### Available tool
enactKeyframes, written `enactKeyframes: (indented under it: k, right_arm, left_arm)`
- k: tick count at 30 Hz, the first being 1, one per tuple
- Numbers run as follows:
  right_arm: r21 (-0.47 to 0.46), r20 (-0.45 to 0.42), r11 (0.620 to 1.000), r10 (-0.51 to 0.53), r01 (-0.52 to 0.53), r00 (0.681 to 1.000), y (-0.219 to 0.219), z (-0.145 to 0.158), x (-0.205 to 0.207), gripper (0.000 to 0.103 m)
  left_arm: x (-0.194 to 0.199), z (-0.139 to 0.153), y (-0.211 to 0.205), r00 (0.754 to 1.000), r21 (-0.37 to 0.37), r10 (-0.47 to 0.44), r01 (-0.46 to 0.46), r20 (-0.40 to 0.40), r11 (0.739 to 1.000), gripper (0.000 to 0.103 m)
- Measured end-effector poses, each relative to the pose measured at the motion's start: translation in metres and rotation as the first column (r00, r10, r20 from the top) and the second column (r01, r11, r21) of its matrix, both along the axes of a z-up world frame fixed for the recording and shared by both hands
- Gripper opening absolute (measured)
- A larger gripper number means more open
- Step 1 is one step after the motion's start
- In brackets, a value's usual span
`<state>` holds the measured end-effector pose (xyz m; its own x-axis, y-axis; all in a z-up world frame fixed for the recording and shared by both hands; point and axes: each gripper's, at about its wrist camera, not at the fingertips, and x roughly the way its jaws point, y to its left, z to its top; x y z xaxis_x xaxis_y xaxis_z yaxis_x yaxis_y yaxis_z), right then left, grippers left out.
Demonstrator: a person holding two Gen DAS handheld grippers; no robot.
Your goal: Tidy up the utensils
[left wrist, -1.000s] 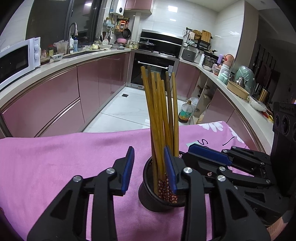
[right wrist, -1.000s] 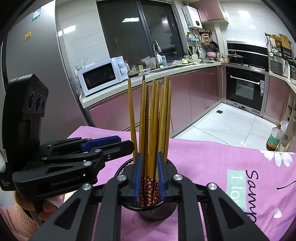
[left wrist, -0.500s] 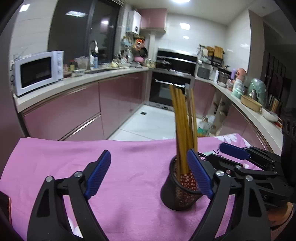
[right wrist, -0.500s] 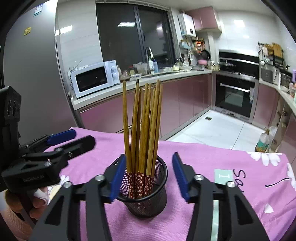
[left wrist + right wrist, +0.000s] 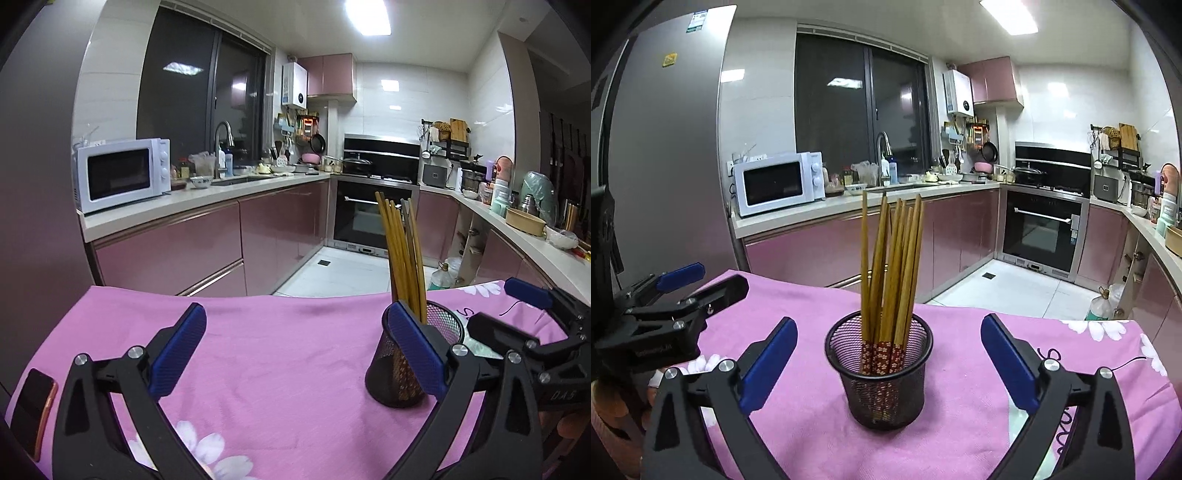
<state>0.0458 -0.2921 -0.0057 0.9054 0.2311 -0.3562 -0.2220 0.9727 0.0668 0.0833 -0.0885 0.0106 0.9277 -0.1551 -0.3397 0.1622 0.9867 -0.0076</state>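
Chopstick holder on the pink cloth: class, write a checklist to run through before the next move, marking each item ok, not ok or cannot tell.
1. Chopsticks all stand in the mesh holder: ok.
2. Holder upright on the tablecloth: ok.
3. Right gripper opening, pads clear of the holder: ok.
4. Left gripper opening, nothing between its pads: ok.
5. Phone at the cloth's edge, secure: cannot tell.

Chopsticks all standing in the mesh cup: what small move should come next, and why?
Probably draw both claws back from the cup. The chopsticks stand inside it, the right claw is opening with nothing pressed, and the left claw is opening beside it.
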Motion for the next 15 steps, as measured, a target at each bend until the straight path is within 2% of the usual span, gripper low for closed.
enactKeyframes:
  k: [15]
  right_arm:
    - [-0.009, 0.070, 1.000, 0.007, -0.007, 0.998, 0.014, 0.001, -0.028, 0.096]
  left_arm:
    - [-0.038, -0.002, 0.022, 0.998, -0.030, 0.024, -0.022, 0.062, 0.999, 0.097]
